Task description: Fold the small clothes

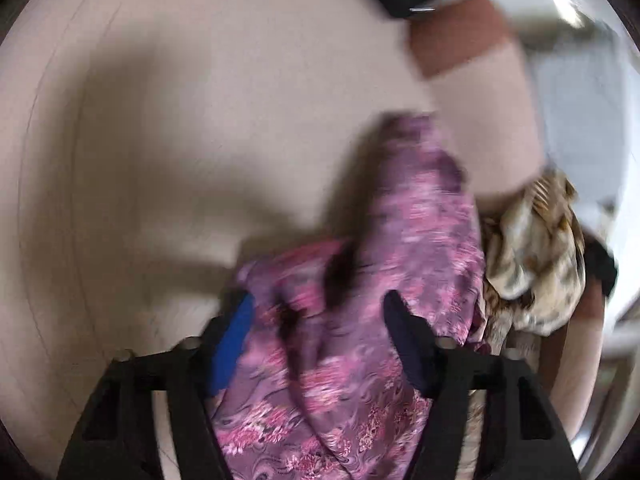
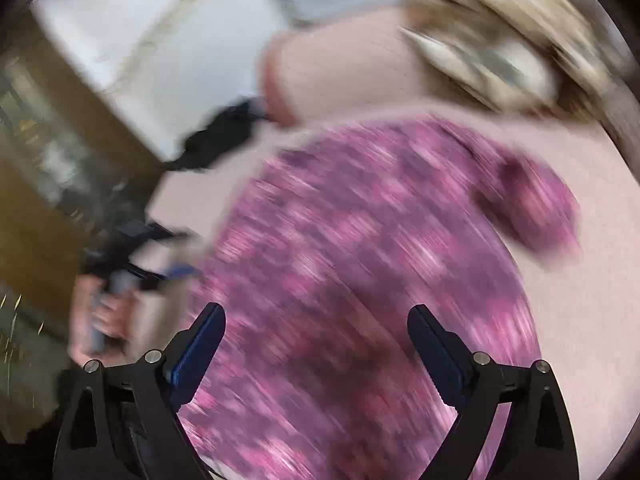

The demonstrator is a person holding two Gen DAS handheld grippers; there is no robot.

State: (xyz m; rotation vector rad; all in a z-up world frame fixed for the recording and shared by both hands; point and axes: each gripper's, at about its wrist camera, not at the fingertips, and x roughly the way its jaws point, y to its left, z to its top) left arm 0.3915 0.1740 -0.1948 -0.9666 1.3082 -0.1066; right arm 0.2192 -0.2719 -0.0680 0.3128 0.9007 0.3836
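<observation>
1. Pale beige counter [image 1: 180,120] is filling the left wrist view, with blurred grey-white room behind its far right edge.
2. Lying on it is the pink and purple floral fabric garment [image 1: 400,240], its long axis running from between the fingers away toward the upper right.
3. The left gripper [image 1: 320,340] is sitting with its fingers apart, the bunched near end of the garment passing between them; whether the blue pads are touching the cloth I cannot tell.
4. Just right of the garment, a crumpled tan and cream patterned cloth [image 1: 532,256] is lying at the counter's edge, touching or nearly touching it, and could be dragged along in a fold.
5. Moving to the right wrist view, heavy blur is smearing everything, yet the same garment [image 2: 380,260] is spreading wide ahead of and under the right gripper [image 2: 316,340].
6. Its fingers are standing apart, holding nothing, above the cloth.
7. Off to the left, the other gripper [image 2: 132,256] is showing at the garment's edge; the patterned cloth [image 2: 500,40] is lying beyond, upper right.
8. Both grippers seem about equally near, at opposite sides.
</observation>
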